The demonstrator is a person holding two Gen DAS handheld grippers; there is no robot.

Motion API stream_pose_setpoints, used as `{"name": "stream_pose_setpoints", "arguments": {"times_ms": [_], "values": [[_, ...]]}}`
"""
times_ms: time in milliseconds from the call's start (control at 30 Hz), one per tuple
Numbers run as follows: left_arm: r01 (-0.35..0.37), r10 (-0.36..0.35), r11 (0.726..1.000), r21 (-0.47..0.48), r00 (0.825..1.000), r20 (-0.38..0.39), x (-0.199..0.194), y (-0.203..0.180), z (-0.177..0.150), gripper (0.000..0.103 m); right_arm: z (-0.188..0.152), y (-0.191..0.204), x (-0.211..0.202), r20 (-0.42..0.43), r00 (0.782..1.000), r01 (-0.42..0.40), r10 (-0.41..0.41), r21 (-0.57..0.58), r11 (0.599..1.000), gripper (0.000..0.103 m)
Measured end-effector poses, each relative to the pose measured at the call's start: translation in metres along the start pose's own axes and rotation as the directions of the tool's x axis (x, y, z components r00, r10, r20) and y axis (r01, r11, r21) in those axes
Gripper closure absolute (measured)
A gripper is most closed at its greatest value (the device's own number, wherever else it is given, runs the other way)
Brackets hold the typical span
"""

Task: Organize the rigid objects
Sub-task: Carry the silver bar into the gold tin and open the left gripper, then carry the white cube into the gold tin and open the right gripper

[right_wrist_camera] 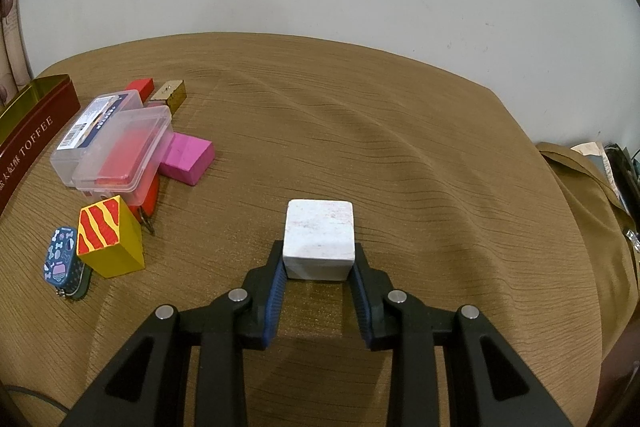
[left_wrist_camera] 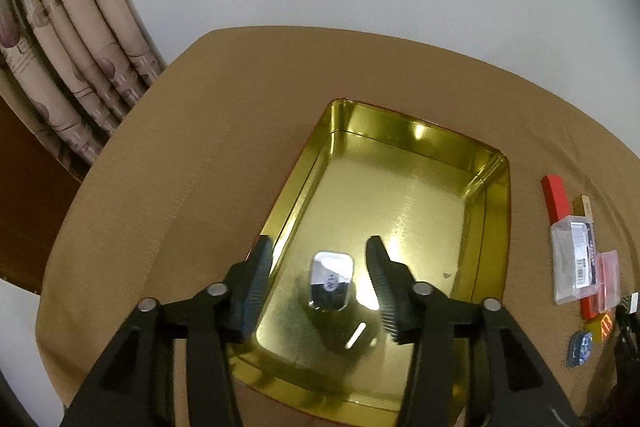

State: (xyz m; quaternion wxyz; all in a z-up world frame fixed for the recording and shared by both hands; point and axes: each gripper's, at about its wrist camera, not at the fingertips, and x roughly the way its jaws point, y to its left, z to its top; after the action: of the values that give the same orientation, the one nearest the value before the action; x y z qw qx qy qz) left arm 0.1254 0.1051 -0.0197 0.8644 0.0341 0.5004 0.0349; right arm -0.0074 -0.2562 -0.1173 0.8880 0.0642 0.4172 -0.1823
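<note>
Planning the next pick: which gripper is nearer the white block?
Right. The right gripper clamps the white block between its pads; the left gripper hangs open over the gold tin.

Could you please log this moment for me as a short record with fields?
left tongs: open, over the gold tin
small clear case: in the tin, between the fingers, untouched
right tongs: shut on the white block
left on cloth: yellow striped block, pink block, two clear boxes
</note>
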Motion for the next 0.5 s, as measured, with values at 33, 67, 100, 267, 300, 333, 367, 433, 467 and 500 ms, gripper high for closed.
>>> {"name": "stream_pose_setpoints", "arguments": {"times_ms": [33, 67, 100, 267, 300, 333, 367, 433, 467, 500], "values": [[-0.002, 0.002, 1.0, 0.0, 1.0, 0.005, -0.001, 0.002, 0.0, 0.052, 0.0, 0.0, 0.0, 0.0, 1.0, 0.0, 0.0, 0.0, 1.0, 0.072], [-0.007, 0.007, 1.0, 0.0, 1.0, 0.011, -0.004, 0.003, -0.001, 0.051, 0.0, 0.0, 0.0, 0.0, 1.0, 0.0, 0.0, 0.0, 1.0, 0.072], [-0.01, 0.01, 1.0, 0.002, 1.0, 0.016, -0.006, 0.004, -0.002, 0.05, 0.0, 0.0, 0.0, 0.0, 1.0, 0.0, 0.0, 0.001, 1.0, 0.072], [-0.01, 0.01, 1.0, -0.007, 1.0, 0.006, -0.013, 0.007, -0.016, 0.049, 0.0, 0.0, 0.0, 0.0, 1.0, 0.0, 0.0, 0.0, 1.0, 0.072], [-0.006, 0.006, 1.0, -0.014, 1.0, 0.003, -0.013, 0.008, -0.02, 0.048, 0.0, 0.0, 0.0, 0.0, 1.0, -0.001, 0.001, 0.001, 1.0, 0.072], [-0.003, 0.003, 1.0, -0.021, 1.0, 0.001, -0.015, 0.008, -0.025, 0.047, 0.0, 0.0, 0.0, 0.0, 1.0, -0.001, 0.001, 0.002, 1.0, 0.072], [-0.005, 0.005, 1.0, -0.023, 1.0, 0.0, -0.016, 0.009, -0.028, 0.047, 0.0, 0.0, 0.0, 0.0, 1.0, -0.002, 0.002, 0.001, 1.0, 0.072], [-0.016, 0.016, 1.0, -0.02, 1.0, 0.001, -0.019, 0.009, -0.037, 0.045, 0.0, 0.0, 0.0, 0.0, 1.0, -0.002, 0.002, 0.001, 1.0, 0.072], [-0.023, 0.023, 1.0, -0.015, 1.0, 0.003, -0.02, 0.009, -0.04, 0.044, 0.0, 0.0, 0.0, 0.0, 1.0, -0.002, 0.002, 0.001, 1.0, 0.072], [-0.031, 0.031, 0.999, -0.01, 1.0, 0.007, -0.021, 0.009, -0.043, 0.044, 0.0, -0.001, 0.0, 0.0, 1.0, -0.003, 0.003, 0.002, 1.0, 0.072]]}}
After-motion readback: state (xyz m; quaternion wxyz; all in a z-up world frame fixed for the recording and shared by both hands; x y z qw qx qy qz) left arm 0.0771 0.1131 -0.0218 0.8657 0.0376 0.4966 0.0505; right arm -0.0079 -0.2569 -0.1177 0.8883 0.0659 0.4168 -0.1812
